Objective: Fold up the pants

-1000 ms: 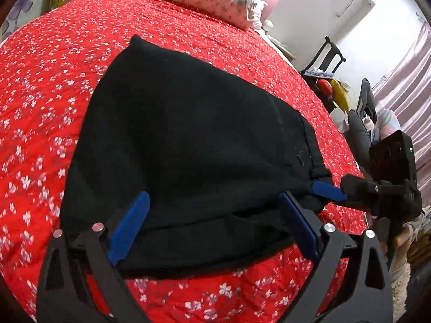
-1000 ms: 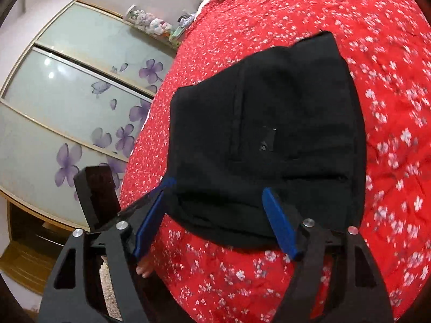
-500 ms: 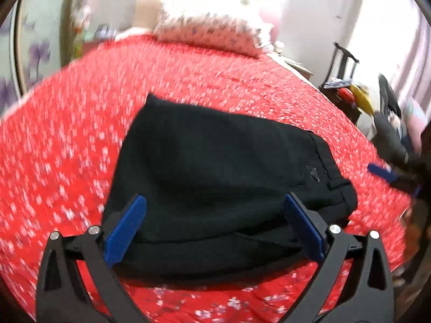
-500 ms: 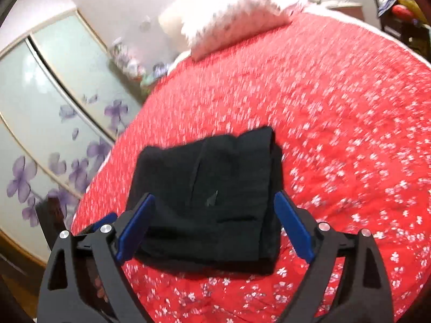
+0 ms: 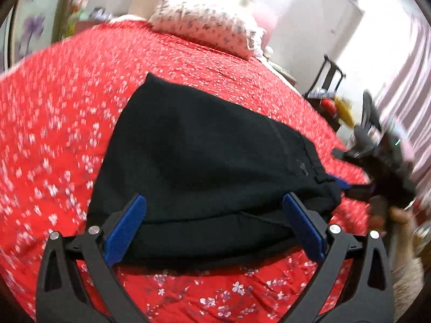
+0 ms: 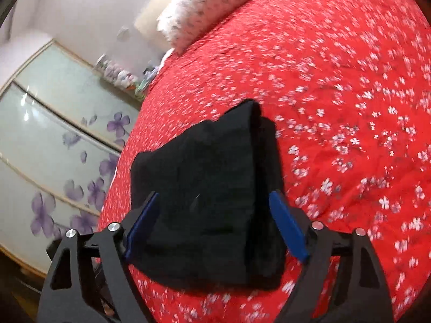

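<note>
A bed covered by a red quilt with small white flowers (image 5: 67, 140) carries black pants (image 5: 204, 161) folded into a compact stack just ahead of both tools, and a pale flowered pillow (image 5: 207, 29) lying far beyond the stack at the head end

Folded black pants (image 5: 204, 161): matt, soft woven cloth, no sheen, stitched seam near right edge. Red bedspread with white flower print (image 5: 67, 107): quilted cloth, matt, slightly puckered. White floral pillow (image 5: 207, 31) at far edge of bed: cloth, frilled trim. Left gripper (image 5: 214, 224): matt black plastic frame, smooth blue plastic pads (image 5: 125, 226), shiny metal rivets. Wardrobe doors with purple flowers (image 6: 54, 145): glossy frosted glass, pale wood-look frame.
</note>
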A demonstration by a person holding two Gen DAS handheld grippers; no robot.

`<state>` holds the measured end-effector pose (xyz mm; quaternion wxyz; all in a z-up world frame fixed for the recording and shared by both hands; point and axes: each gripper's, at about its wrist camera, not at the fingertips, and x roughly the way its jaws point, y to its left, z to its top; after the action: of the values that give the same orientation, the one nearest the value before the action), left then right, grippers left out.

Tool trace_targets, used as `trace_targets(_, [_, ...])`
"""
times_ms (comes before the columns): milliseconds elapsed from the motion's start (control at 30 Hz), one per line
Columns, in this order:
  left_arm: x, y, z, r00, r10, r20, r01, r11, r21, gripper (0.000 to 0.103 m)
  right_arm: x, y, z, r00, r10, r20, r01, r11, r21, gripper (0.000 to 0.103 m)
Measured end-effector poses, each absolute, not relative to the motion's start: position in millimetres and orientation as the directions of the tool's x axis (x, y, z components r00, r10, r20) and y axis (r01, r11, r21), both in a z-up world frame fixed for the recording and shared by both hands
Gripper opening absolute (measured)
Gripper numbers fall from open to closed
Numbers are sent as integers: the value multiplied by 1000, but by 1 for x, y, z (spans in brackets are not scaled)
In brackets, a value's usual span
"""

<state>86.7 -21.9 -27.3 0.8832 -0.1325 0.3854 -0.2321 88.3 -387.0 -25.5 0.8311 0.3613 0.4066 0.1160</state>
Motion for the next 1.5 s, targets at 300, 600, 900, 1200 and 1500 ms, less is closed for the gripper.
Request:
trace_targets(300, [85,-32,-31,606,-456,-652,336,890,-309,101,107,-384,-46,567,537,-625,124,695,709,78])
trace_targets(600, [86,-32,-36,606,-444,-660,339,895,-291,101,103,-378,-51,527,506,-683,154,733,662,73])
trace_targets(900, [85,-35,-37,614,-431,-662,349,900,-262,101,98,-380,-53,534,572,-623,130,672,729,73])
trace_targets(1200, [86,-37,-37,617,-421,-665,348,904,-250,101,107,-369,-47,531,546,-648,104,717,690,73])
trace_targets(1500, [84,-43,-38,635,-380,-672,344,918,-194,101,104,-366,-48,568,549,-613,63,713,698,54])
